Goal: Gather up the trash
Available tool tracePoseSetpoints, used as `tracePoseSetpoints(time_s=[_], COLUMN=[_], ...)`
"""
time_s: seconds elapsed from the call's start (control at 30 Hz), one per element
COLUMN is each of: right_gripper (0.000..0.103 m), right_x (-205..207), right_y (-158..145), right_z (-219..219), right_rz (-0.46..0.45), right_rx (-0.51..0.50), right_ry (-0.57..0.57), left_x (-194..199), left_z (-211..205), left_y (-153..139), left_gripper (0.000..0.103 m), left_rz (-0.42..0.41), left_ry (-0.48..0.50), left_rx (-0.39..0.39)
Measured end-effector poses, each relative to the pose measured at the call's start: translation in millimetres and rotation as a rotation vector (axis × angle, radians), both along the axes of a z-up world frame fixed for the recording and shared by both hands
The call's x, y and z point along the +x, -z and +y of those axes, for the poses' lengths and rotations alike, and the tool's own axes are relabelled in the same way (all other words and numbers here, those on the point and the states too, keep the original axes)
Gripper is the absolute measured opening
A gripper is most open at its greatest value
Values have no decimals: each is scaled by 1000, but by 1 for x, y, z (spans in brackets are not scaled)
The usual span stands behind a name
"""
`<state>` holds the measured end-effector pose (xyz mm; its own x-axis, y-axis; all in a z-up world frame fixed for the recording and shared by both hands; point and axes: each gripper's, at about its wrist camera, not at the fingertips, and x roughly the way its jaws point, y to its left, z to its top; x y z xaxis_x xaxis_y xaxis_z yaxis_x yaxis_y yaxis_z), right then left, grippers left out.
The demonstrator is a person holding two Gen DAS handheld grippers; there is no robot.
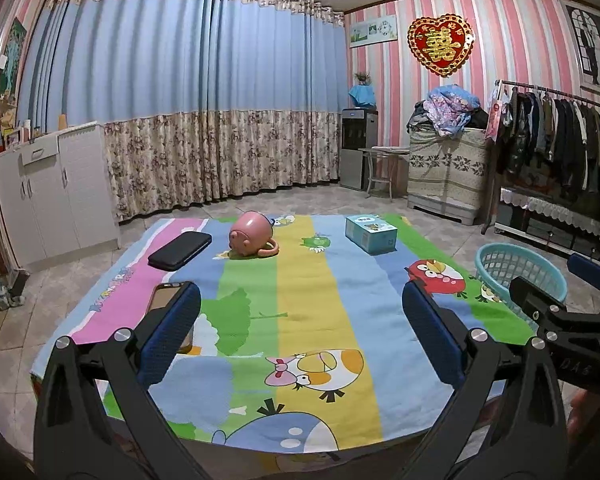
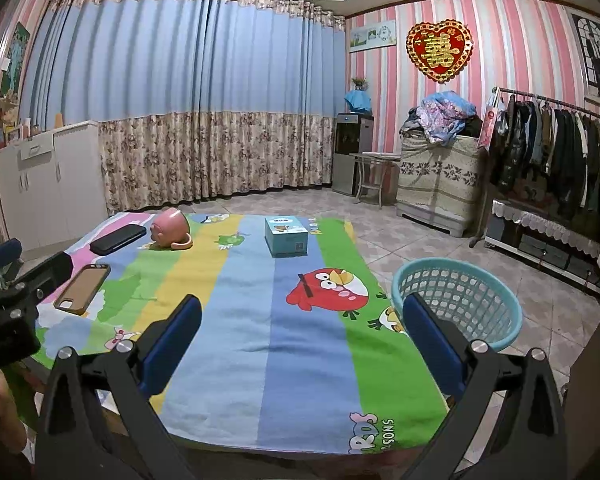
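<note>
Even indoor light, sharp centre
Fisheye bends walls and ceiling at the edges (corners go black); shadows soft, no glare.

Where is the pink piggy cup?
The pink cup lies tipped on its side at the far end of the cartoon cloth, between the black case on its left and the blue box on its right.
</note>
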<state>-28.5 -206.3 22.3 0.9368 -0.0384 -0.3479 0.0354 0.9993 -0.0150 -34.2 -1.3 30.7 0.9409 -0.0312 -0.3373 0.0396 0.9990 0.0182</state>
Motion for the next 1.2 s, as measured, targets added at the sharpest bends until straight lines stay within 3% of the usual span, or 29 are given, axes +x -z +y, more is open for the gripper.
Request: tracePoseSetpoints(time_s=[1.2], right_gripper=[98], right_x=[-1], right_y=[2], right_z=[-1], right_rz=[-9], right_rx=[10], right_ry=[6], left_x=[2], left_z=[2], left_y=[-2], left_gripper=[98], left_rz=[6], left_ry=[2], left_rx=[-7])
